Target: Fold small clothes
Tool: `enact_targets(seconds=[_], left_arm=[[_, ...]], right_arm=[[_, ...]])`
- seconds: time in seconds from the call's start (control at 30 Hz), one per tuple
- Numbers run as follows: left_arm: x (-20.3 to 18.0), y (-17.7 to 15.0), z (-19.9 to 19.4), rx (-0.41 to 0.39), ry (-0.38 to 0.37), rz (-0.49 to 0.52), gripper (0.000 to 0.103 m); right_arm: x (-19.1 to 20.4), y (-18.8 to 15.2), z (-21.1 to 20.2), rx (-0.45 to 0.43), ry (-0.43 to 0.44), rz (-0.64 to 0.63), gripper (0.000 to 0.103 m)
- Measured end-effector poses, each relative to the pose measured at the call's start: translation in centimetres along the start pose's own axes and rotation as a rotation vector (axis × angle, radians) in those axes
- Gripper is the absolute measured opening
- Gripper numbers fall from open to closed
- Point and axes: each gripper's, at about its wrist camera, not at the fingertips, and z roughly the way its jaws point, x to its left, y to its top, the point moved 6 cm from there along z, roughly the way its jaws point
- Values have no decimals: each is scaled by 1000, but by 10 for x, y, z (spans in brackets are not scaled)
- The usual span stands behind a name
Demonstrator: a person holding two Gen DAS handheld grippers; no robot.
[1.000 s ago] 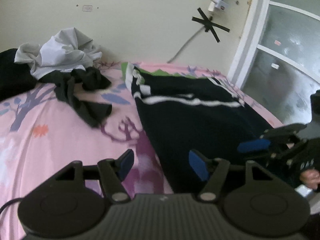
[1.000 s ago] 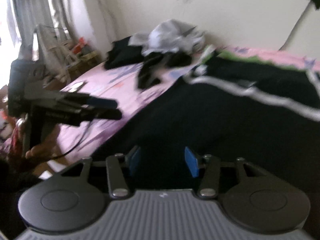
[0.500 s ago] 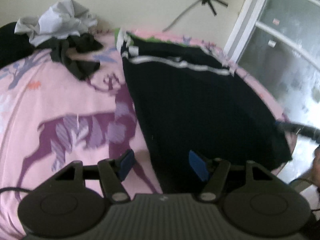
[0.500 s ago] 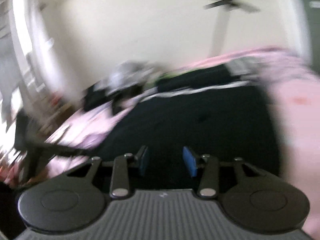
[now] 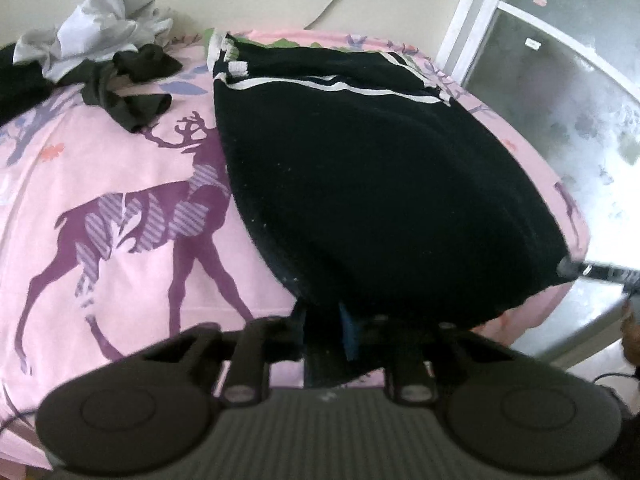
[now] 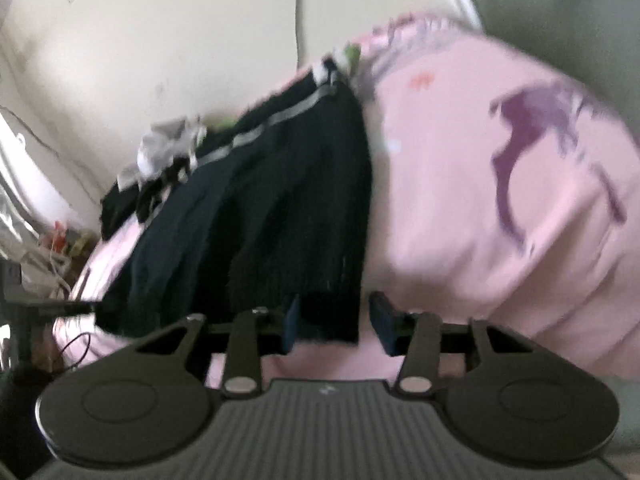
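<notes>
Left gripper (image 5: pixel 322 330) clamped on the near hem corner of the black garment (image 5: pixel 372 168), blue pads pinching the cloth. Right gripper (image 6: pixel 334 324) parted, straddling the other near corner of the same garment (image 6: pixel 272 208), cloth between the fingers, not pinched. Ahead of both, garment spread flat over the pink deer-print bedsheet (image 5: pixel 120 200), white stripes at the far end. Farther left of the left gripper, crumpled black and grey clothes (image 5: pixel 104 52) against the wall.
</notes>
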Motion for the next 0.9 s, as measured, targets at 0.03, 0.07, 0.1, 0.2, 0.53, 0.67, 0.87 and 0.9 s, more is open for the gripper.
enact_targets(seconds=[0.03, 0.07, 0.1, 0.2, 0.53, 0.67, 0.87, 0.9], left_arm=[[2, 1, -3, 1, -12, -15, 13], [5, 4, -6, -4, -29, -31, 13], [7, 6, -10, -13, -52, -53, 13], [17, 17, -26, -49, -140, -135, 13], [62, 83, -42, -188, -250, -331, 9], [82, 140, -17, -220, -179, -354, 10], [106, 166, 28, -218, -21, -400, 54], [105, 160, 30, -214, -41, -383, 64]], right_arm=[[1, -2, 3, 16, 20, 6, 11], [2, -3, 2, 14, 40, 10, 10], [6, -1, -1, 2, 65, 2, 9], [17, 18, -18, -74, 186, -8, 9], [32, 148, 5, -266, 282, -3, 8], [33, 222, 62, -322, 232, 52, 8], [35, 245, 125, -317, -90, -86, 60], [35, 237, 124, -309, -70, -98, 62]])
